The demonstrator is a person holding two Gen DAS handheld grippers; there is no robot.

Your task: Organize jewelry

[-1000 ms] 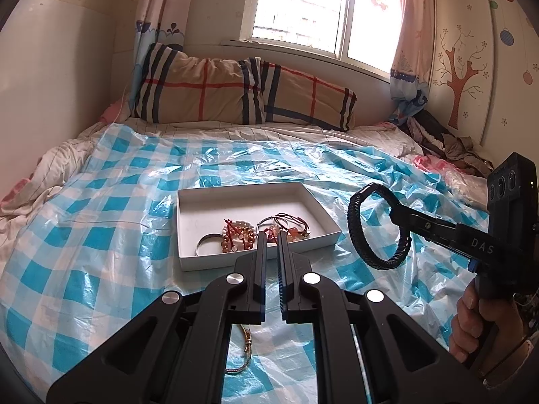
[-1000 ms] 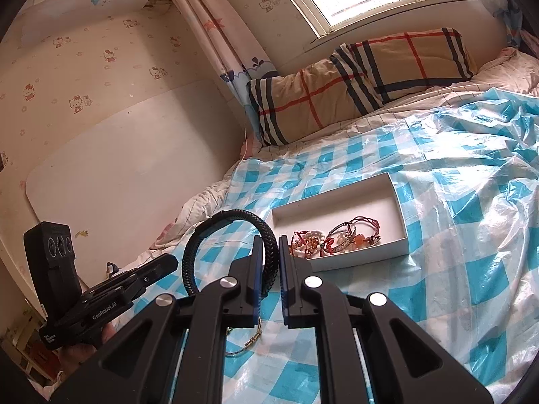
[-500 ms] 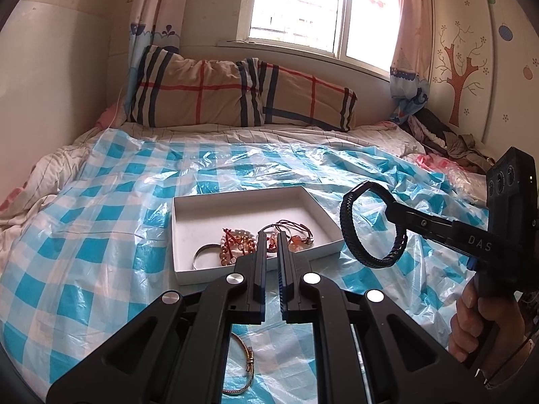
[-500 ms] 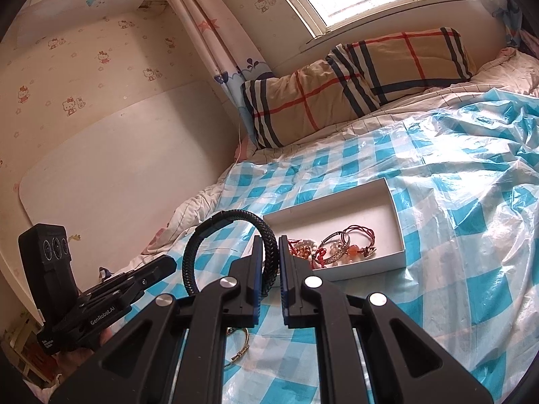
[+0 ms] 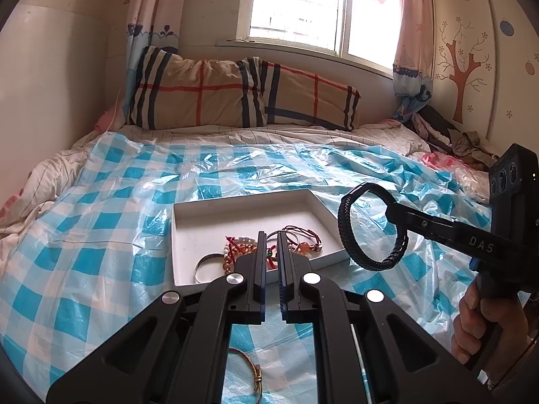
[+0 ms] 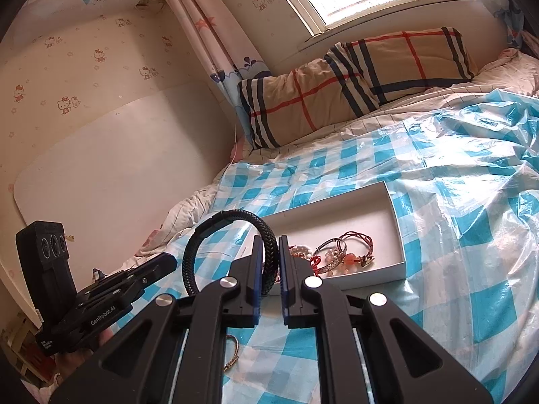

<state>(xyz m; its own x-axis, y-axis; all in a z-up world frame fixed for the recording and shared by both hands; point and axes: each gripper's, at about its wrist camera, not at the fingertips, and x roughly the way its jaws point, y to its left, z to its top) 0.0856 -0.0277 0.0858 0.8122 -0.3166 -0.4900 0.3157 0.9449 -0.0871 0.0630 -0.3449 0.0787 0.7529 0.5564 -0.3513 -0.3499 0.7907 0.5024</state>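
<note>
A shallow white box [image 5: 188, 222] lies on the blue checked plastic sheet and holds several bracelets [image 5: 296, 245]; it also shows in the right wrist view [image 6: 387, 269]. My right gripper [image 6: 269, 242] is shut on a black braided bracelet [image 6: 215, 232] and holds it in the air just right of the box, as the left wrist view shows [image 5: 347, 232]. My left gripper [image 5: 269, 235] is shut and empty, above the box's near edge. A gold chain bracelet [image 5: 249, 367] lies on the sheet below my left gripper, partly hidden.
The bed has a plaid pillow [image 5: 235, 94] at the head under the window. A white wall [image 5: 40, 94] is at the left. Clothes [image 5: 448, 134] are piled at the far right. The sheet [image 5: 84, 252] is crinkled around the box.
My right gripper has carried the black bracelet closer to the box's right side. My left gripper has moved slightly forward and to the right over the box's near edge.
</note>
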